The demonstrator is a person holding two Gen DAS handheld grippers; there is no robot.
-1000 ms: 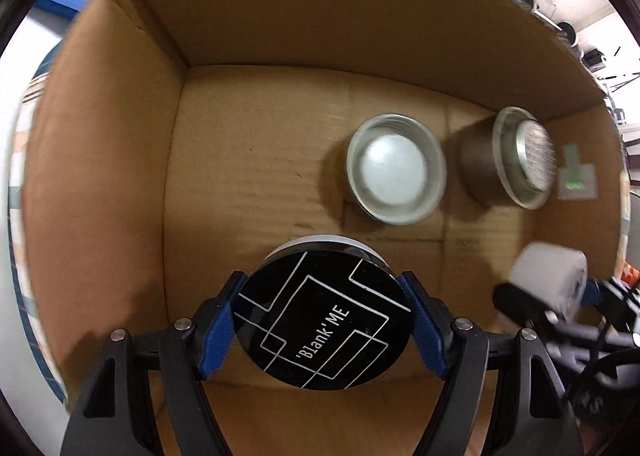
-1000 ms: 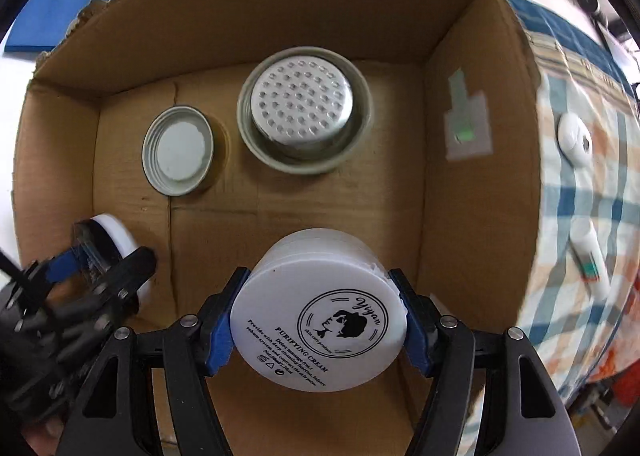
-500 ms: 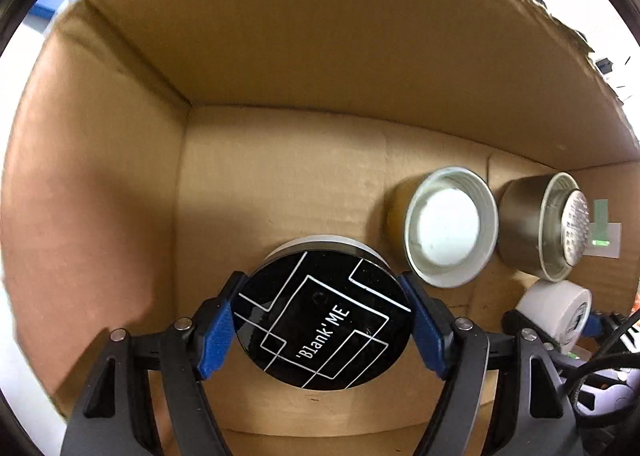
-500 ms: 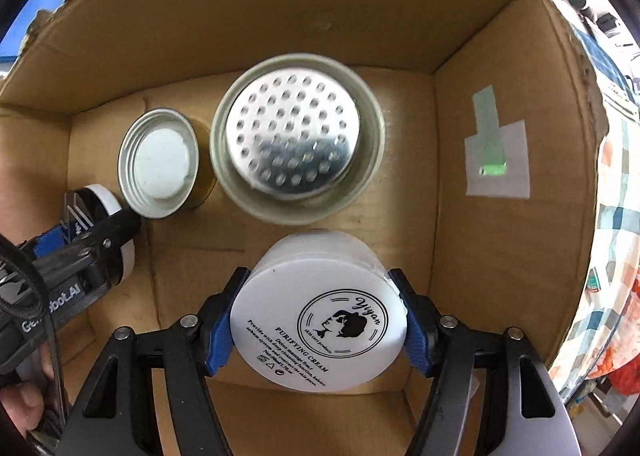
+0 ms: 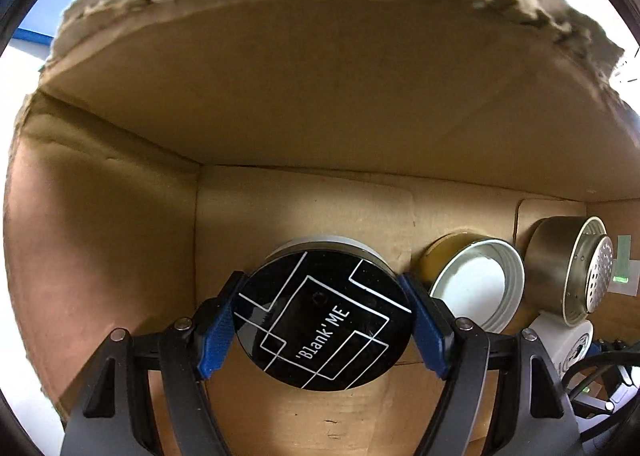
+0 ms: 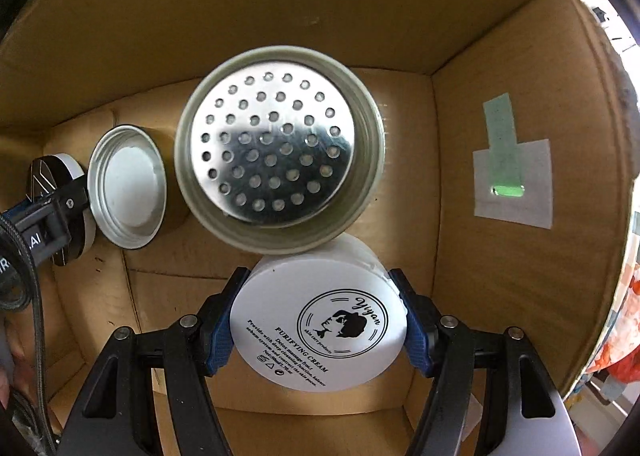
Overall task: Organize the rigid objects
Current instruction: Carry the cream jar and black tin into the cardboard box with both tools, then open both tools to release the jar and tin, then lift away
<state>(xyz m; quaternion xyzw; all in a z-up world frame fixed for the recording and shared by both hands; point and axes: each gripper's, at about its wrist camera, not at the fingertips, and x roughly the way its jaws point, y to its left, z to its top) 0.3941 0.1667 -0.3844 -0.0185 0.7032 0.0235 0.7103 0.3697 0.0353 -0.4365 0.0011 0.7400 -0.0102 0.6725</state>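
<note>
Both jars are low inside the cardboard box [image 6: 520,68], and the likeliest trouble, in my judgement, is crowding. The white cream jar [image 6: 320,324] sits just near of the perforated metal cup [image 6: 276,148], its far edge tucked under the cup's rim as seen from the right wrist view, so a release or a push farther in could knock the cup or tip the jar against it. On the left side the black-lidded jar [image 5: 324,320] is just beside the open tin lid [image 5: 476,288], and the blue pad on that side looks very close to the lid's rim; spreading the fingers there could nudge the lid toward the cup. Whether either jar already rests on the box floor cannot be told, so letting go from a height risks a drop and roll. The left tool [image 5: 324,324] is closed around the black-lidded jar, its 2 pads pressing opposite sides of the lid. The right tool [image 6: 320,328] is likewise clamped on the white cream jar, spread only as wide as the jar itself.
</note>
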